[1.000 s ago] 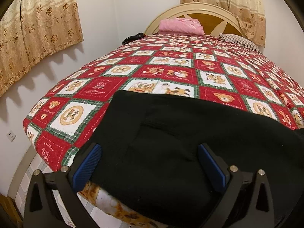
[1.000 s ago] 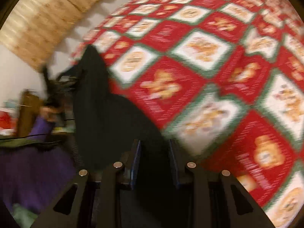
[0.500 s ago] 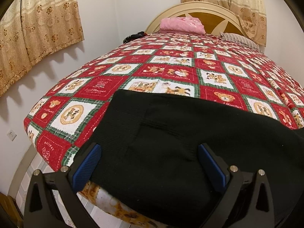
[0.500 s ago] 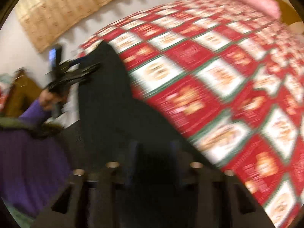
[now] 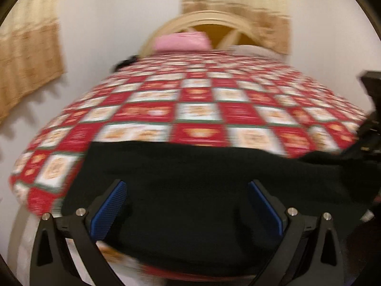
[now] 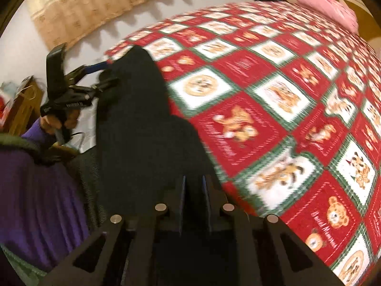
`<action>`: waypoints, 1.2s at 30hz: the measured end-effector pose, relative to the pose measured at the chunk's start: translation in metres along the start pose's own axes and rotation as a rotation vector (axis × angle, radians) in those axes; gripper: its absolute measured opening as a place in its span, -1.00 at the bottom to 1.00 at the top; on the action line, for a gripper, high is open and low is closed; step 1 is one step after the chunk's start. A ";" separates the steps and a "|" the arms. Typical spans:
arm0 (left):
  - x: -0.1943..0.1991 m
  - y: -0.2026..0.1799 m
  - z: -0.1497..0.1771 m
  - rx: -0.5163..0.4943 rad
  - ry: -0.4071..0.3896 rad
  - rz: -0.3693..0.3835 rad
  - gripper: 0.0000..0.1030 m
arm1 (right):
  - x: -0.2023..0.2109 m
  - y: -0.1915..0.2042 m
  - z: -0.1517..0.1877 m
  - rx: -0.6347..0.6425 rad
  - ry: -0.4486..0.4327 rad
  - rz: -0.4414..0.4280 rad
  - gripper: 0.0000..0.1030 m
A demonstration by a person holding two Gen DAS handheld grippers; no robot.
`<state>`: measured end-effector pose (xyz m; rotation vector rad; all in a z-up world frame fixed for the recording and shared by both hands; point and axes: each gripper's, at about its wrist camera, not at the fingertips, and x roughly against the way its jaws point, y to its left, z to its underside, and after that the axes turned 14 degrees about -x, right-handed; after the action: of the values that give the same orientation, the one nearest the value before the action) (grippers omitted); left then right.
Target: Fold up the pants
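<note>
Black pants (image 5: 190, 178) lie across the near edge of the bed, over a red patchwork quilt (image 5: 197, 109). My left gripper (image 5: 187, 186) hovers over one end of them, open, its blue pads (image 5: 109, 205) wide apart with nothing gripped. The right wrist view shows that same gripper (image 6: 104, 75) at the pants' far end, held by a hand with a purple sleeve. My right gripper (image 6: 194, 178) has its jaws closing to a narrow gap with black cloth of the pants (image 6: 142, 124) pinched between them. It also shows at the right edge of the left wrist view (image 5: 362, 143), where the cloth is slightly raised.
A pink pillow (image 5: 181, 41) and a wooden headboard (image 5: 214, 21) are at the far end of the bed. Curtains (image 5: 26, 54) hang on the white wall to the left. The bed's near edge drops off just below the pants. A wooden cabinet (image 6: 21, 104) stands behind the person.
My left gripper shifted sideways along the pants, and the right gripper came into its view at the right edge. The right gripper's jaws narrowed on the black cloth while its view swung round.
</note>
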<state>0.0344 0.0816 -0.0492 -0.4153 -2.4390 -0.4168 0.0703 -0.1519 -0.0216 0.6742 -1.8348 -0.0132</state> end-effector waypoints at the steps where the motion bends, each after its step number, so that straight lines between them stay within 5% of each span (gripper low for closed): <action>1: 0.000 -0.012 -0.002 -0.015 -0.009 0.040 1.00 | -0.001 0.005 0.003 0.009 -0.002 -0.010 -0.71; 5: -0.019 -0.043 0.003 -0.037 0.063 0.136 1.00 | -0.008 0.015 0.019 0.016 0.027 -0.057 -0.71; 9: -0.024 -0.053 0.012 -0.080 0.089 0.107 1.00 | -0.029 0.013 0.026 -0.015 0.075 -0.030 -0.71; 13: -0.024 -0.049 0.012 -0.071 0.090 0.115 1.00 | -0.007 -0.011 0.006 -0.169 -0.055 -0.061 -0.70; 15: -0.023 -0.050 0.014 -0.074 0.092 0.112 1.00 | 0.005 -0.026 -0.005 -0.217 -0.129 -0.050 -0.47; 17: -0.024 -0.052 0.014 -0.082 0.095 0.111 1.00 | 0.006 -0.038 -0.018 -0.230 -0.166 -0.027 0.04; 25: -0.019 -0.053 0.020 -0.108 0.091 0.120 1.00 | -0.054 -0.020 -0.041 -0.092 -0.008 -0.047 0.06; 27: -0.020 -0.052 0.020 -0.108 0.087 0.124 1.00 | -0.053 -0.007 -0.037 -0.023 0.011 -0.042 -0.19; 28: -0.020 -0.052 0.020 -0.107 0.086 0.126 1.00 | -0.052 -0.001 -0.035 -0.005 0.034 -0.037 -0.70; 29: -0.021 -0.052 0.020 -0.104 0.085 0.130 1.00 | -0.049 0.004 -0.033 0.004 0.038 -0.026 -0.81; 36: -0.021 -0.052 0.020 -0.101 0.081 0.131 1.00 | -0.024 0.041 -0.002 0.060 -0.027 -0.037 -0.86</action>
<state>0.0197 0.0384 -0.0879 -0.5865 -2.3042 -0.4921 0.0589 -0.1060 -0.0282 0.7526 -1.8544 0.0083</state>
